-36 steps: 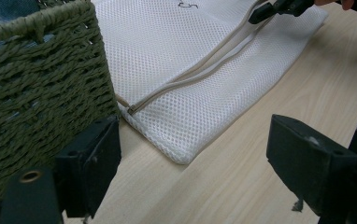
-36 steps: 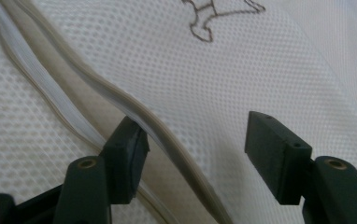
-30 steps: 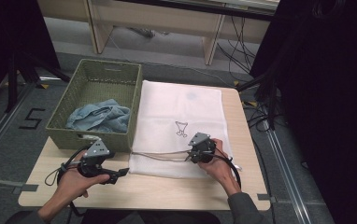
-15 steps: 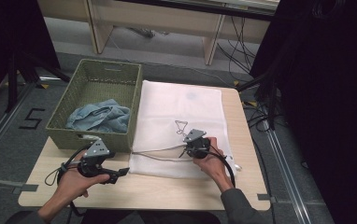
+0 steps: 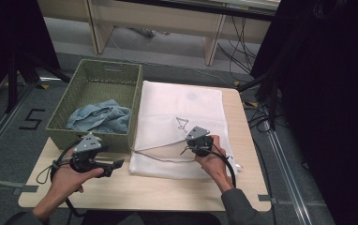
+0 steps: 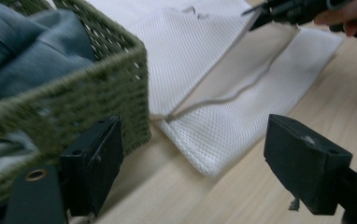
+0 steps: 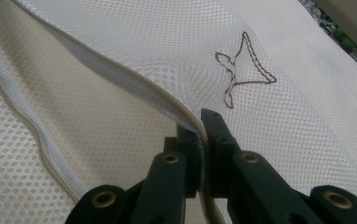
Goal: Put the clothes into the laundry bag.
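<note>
- white mesh laundry bag [image 5: 182, 112] lies flat on the wooden table [image 5: 121, 192], just right of the green woven basket [image 5: 114, 77]; bag's left edge sits touching or nearly touching the basket wall.
- bag opening runs along the near part; zipper edge [image 7: 120, 74] of the top layer is lifted off the bottom layer, so the opening gapes.
- right gripper [image 5: 197, 140] sits over the bag's near-right area, held in the person's right hand [image 5: 212, 159]. jaws have just been closing; in the right gripper view they stand pressed together w/ the top layer's zipper edge pinched between them.
- brown thread motif [image 7: 242, 70] is stitched on the top layer, just beyond the right gripper's jaw tips.
- left gripper [image 5: 114, 166] rests low over the table near the front-left corner, held in the left hand [image 5: 71, 176], pointing toward the bag's near-left corner [image 6: 204, 158]. jaws spread wide, nothing between them; well short of the bag.
- in the left gripper view: basket corner close by at left, bag corner between the jaws farther off, right gripper [image 6: 260, 16] at top right holding the raised layer.
- blue-grey cloth [image 5: 100, 117] lies crumpled inside the basket, toward the near side.
- cables trail from both grippers across the table.
</note>
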A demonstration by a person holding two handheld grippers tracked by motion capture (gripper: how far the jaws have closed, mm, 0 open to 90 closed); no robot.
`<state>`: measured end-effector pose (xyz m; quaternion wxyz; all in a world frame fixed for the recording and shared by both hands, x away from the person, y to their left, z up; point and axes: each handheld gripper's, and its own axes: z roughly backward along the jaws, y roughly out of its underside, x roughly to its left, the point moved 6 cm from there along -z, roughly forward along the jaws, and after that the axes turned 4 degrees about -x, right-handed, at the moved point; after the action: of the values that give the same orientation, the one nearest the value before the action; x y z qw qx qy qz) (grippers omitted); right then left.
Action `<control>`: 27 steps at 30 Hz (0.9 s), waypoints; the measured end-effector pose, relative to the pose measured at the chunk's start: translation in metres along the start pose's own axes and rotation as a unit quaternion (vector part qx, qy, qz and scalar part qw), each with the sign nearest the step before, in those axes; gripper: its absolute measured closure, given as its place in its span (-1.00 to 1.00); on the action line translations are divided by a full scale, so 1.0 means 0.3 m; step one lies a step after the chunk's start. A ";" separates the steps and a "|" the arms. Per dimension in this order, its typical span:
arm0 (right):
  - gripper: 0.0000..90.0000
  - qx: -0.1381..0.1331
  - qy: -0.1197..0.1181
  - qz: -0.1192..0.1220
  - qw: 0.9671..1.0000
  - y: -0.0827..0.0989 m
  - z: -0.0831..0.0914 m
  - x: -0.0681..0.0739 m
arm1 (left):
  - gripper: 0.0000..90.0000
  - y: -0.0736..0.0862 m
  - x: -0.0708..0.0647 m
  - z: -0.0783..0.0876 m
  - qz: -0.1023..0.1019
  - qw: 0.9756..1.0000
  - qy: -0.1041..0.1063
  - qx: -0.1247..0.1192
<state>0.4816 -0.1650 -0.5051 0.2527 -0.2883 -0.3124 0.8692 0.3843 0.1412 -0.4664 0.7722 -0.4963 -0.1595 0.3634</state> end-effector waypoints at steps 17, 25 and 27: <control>0.93 -0.005 0.001 0.001 1.000 -0.004 0.005 -0.010 | -0.67 -0.305 0.397 -0.073 -0.046 0.998 -0.015 0.046; 0.93 -0.001 -0.001 0.004 1.000 0.001 0.001 -0.009 | -0.60 -0.256 0.473 -0.216 -0.059 0.992 0.015 0.114; 0.93 0.000 0.001 0.008 1.000 0.001 0.002 -0.012 | -0.60 -0.262 0.483 -0.234 -0.061 0.991 0.013 0.119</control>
<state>0.4836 -0.1677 -0.5038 0.2465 -0.2914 -0.3095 0.8709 0.5577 0.1807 -0.4457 0.8486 -0.3945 -0.1352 0.3255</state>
